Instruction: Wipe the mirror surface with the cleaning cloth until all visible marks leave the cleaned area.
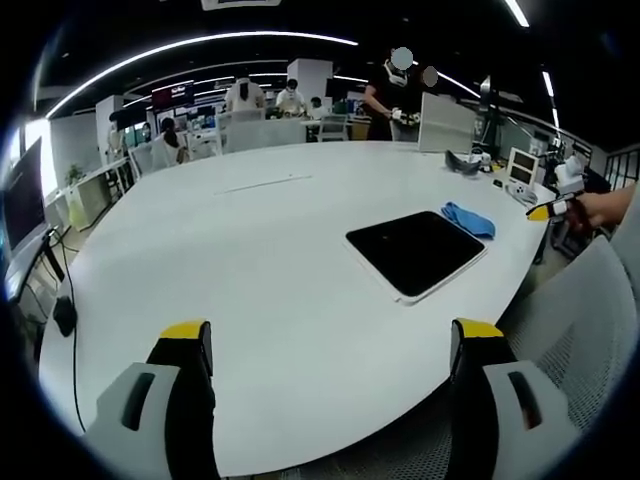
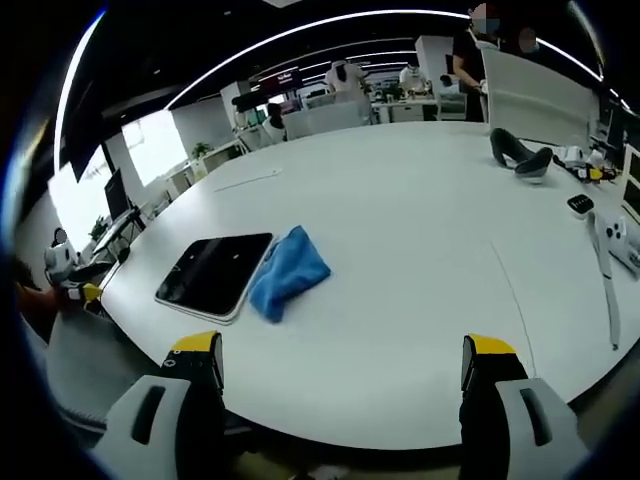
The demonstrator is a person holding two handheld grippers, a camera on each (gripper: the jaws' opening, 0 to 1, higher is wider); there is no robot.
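Observation:
A dark rectangular mirror (image 1: 415, 250) with a white frame lies flat on the white table (image 1: 260, 260), right of centre in the left gripper view. A crumpled blue cleaning cloth (image 1: 468, 219) rests against its far corner. In the right gripper view the mirror (image 2: 214, 271) lies at the left with the blue cloth (image 2: 288, 272) beside its right edge. My left gripper (image 1: 335, 355) stands open over the table's near edge, well short of the mirror. My right gripper (image 2: 345, 370) is open too, nothing between its jaws, with the cloth ahead and to the left. The right gripper (image 1: 555, 207) also shows at the far right.
A dark headset (image 2: 520, 154) and small devices (image 2: 612, 235) lie at the table's right side. A grey chair back (image 1: 585, 310) stands by the table edge. People stand at desks (image 1: 250, 130) behind the table. A monitor (image 1: 22, 205) and cables are at the left.

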